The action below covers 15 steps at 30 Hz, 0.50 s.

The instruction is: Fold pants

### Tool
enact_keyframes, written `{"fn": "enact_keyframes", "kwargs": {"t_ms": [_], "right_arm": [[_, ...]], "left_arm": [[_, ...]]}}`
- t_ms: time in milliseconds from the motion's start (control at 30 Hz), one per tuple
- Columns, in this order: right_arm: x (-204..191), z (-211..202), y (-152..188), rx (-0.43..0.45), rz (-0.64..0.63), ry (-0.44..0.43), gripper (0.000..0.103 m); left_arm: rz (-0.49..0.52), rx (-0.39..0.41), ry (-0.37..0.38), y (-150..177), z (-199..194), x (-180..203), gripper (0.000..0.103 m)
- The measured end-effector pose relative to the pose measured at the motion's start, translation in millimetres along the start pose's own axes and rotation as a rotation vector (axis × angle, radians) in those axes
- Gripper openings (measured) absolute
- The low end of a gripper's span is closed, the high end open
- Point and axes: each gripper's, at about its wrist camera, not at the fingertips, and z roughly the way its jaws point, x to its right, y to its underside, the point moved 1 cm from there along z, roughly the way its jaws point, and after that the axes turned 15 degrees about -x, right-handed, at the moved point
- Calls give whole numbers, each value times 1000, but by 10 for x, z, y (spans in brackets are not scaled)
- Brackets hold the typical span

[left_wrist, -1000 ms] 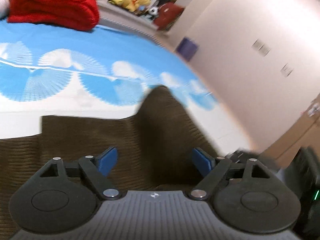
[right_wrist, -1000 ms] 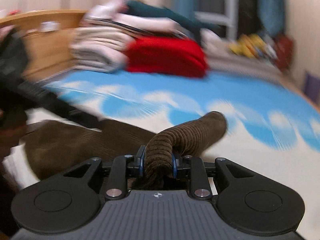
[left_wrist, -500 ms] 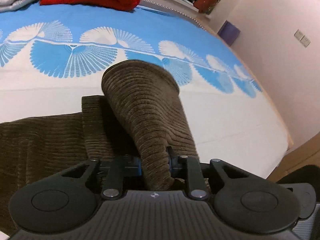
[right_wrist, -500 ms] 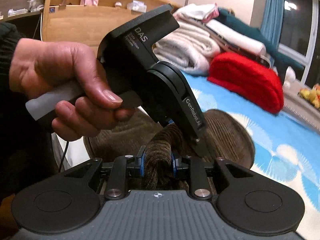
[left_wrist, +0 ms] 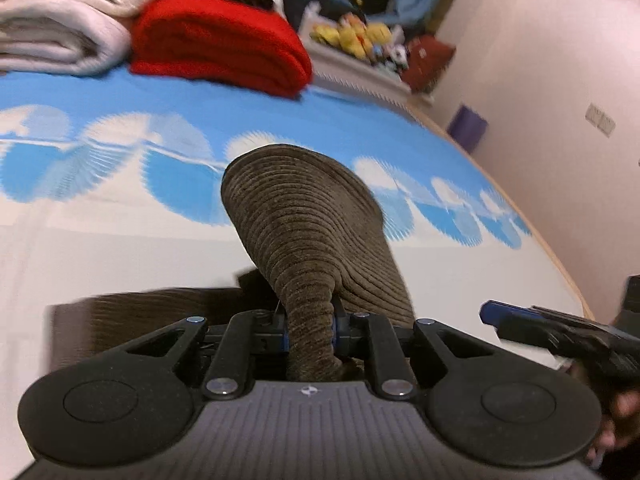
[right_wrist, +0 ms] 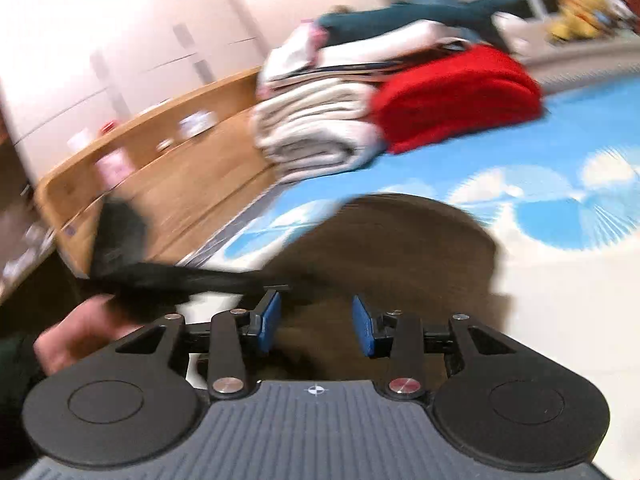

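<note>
Brown corduroy pants (left_wrist: 296, 216) lie on a bed. My left gripper (left_wrist: 310, 332) is closing on a bunched fold of them; its pads press the cloth, which rises in a hump ahead. The right gripper's blue pad (left_wrist: 496, 314) shows at the right edge of this view. In the right wrist view my right gripper (right_wrist: 316, 324) is opening; its blue pads (right_wrist: 364, 332) stand apart, and the pants (right_wrist: 400, 248) lie blurred between and beyond them, untouched. A hand (right_wrist: 80, 336) holds the blurred left gripper (right_wrist: 160, 276) at the left.
The bedsheet (left_wrist: 120, 248) is white with blue fan shapes. A folded red blanket (left_wrist: 220, 44) and stacked white blankets (left_wrist: 60, 20) sit at the far end. A wooden headboard (right_wrist: 160, 168) stands to the left and a pale wall (left_wrist: 540, 80) to the right.
My left gripper went from open to shut on the pants and lifted the fold. My right gripper let go of its bunch of corduroy, opened and rolled; the views swung.
</note>
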Motion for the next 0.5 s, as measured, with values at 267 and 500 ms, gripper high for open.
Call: {"fn": "enact_keyframes", "kwargs": {"t_ms": [267,500], "right_arm": [[255,617,-25,-161,180,77,48],[105,1121,0,-282,197,82,74]], "left_arm": [[-260,25,-82,294,-509,-980,19],[-536,-73,-174,400,-401,-1623,81]]}}
